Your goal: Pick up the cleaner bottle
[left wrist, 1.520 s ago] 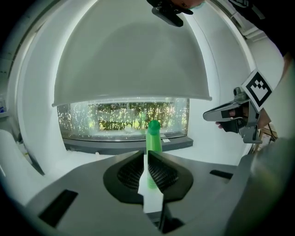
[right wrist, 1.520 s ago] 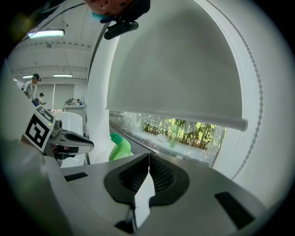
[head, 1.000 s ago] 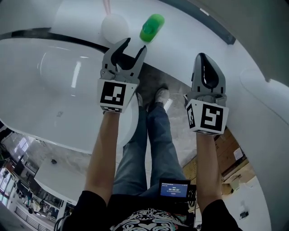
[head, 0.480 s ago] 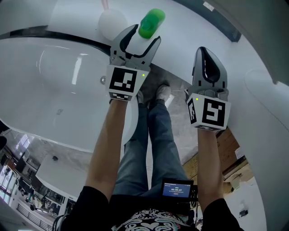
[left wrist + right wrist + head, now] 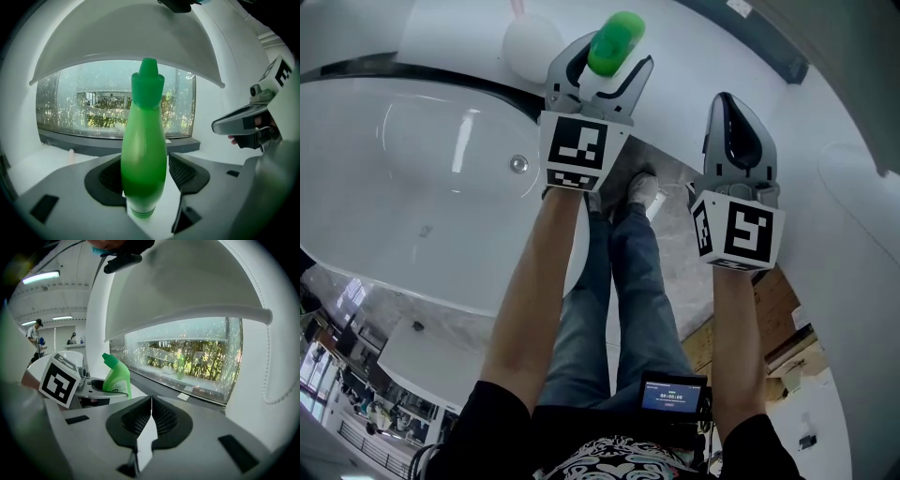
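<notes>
Head view: my left gripper [image 5: 598, 67] sits around the green bottle [image 5: 616, 39] on the far white ledge [image 5: 450, 37]. Left gripper view: bottle's upright between spread fingers, not squeezed yet, so I reckon squeeze, then lift. Right gripper view: right gripper [image 5: 151, 404] pressed together, empty, off right.

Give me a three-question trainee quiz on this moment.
1. True or false: the right gripper has its jaws together, with nothing between them.
2. What stands between the open jaws of the left gripper? A) the cleaner bottle B) a sponge C) nothing
3. Fill in: the bottle's cap is coloured ____.
Key: 1 true; 2 A; 3 green.
</notes>
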The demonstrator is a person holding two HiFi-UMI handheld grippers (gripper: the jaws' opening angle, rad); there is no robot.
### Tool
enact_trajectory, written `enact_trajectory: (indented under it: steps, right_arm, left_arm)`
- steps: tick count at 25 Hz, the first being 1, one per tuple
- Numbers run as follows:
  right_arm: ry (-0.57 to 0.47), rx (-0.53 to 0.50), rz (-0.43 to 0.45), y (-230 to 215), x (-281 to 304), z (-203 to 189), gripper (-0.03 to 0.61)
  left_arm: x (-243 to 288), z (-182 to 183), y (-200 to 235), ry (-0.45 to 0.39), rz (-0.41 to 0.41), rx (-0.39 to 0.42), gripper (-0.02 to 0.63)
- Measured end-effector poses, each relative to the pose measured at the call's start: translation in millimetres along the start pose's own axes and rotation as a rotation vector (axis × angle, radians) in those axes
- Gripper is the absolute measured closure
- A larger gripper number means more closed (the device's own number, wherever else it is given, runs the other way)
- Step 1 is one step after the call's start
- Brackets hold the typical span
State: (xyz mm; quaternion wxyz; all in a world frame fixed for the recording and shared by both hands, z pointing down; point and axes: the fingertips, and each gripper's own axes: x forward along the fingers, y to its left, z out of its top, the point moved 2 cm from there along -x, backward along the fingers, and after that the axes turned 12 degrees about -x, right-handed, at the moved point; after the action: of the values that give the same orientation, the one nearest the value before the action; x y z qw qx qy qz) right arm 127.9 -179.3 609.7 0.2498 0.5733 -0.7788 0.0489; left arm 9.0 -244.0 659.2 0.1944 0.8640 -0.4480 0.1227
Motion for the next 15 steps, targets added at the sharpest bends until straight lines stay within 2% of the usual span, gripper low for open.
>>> enact_trajectory:
  steps: [8,15]
  right_arm:
    - [-0.003,0.014,-0.007,9.5,-4.3,-4.4,0.551]
    - [-0.002,0.021,-0.028,-5.6,9.2,-5.3,0.551]
  left_arm:
    - [0.7,-8.9,3.8,-0.001,0.013,-0.027,0.348]
    - [18.1,-5.6,5.7,0.011,0.017,-0.026,0.35]
